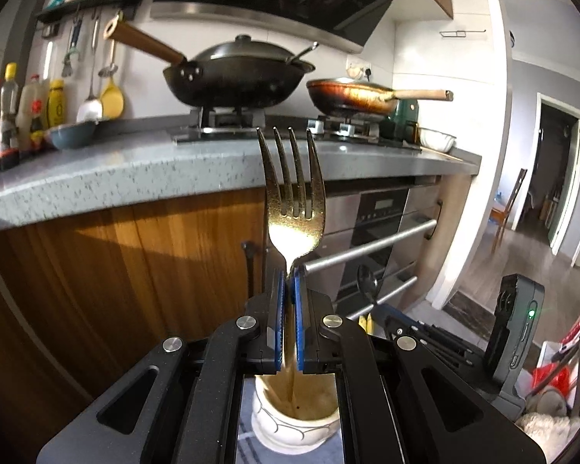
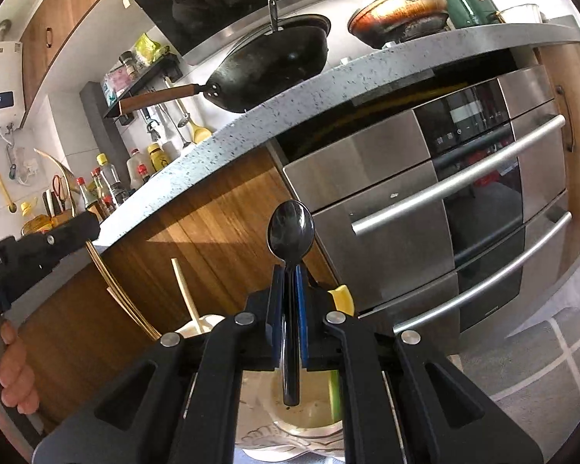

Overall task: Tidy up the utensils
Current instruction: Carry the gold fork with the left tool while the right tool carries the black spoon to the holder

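The left gripper is clamped on the gold fork at its neck; the right gripper pinches the black spoon likewise. Both look light, stiff and slippery; best held at the neck, above the cup.

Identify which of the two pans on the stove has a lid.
The black wok on the left burner is lidded; the reddish-brown frying pan beside it is open.

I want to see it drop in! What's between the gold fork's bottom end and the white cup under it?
Nothing. In the left wrist view the fork, held by the left gripper, has its handle already dipping into the white cup.
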Available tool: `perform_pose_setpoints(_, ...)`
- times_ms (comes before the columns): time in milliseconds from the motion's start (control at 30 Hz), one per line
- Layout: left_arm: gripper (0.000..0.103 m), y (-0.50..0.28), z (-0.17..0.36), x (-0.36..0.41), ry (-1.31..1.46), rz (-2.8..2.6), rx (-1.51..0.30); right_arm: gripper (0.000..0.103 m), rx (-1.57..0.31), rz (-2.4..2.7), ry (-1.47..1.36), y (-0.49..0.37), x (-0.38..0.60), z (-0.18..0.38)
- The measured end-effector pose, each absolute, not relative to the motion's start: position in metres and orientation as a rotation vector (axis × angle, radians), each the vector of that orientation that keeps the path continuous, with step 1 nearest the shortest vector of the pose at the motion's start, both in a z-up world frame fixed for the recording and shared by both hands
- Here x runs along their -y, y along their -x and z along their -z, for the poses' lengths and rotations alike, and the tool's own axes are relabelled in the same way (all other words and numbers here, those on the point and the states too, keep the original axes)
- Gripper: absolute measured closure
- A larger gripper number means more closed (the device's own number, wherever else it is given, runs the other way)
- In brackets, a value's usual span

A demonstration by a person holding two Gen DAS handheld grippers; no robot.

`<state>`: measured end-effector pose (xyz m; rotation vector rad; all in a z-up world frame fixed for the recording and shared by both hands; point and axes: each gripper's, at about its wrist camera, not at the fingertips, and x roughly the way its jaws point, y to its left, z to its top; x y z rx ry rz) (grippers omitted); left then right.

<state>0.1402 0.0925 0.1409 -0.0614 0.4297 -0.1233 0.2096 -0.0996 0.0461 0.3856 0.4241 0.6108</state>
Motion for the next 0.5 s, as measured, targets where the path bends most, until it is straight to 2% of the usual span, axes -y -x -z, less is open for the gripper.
perform_pose_setpoints(500, 0.097, -0.146, -0.105, -0.073, 0.017, 0.182, -0.530, 0.097, -0.439, -0.610, -0.304, -0.189, 0.108, -0.027)
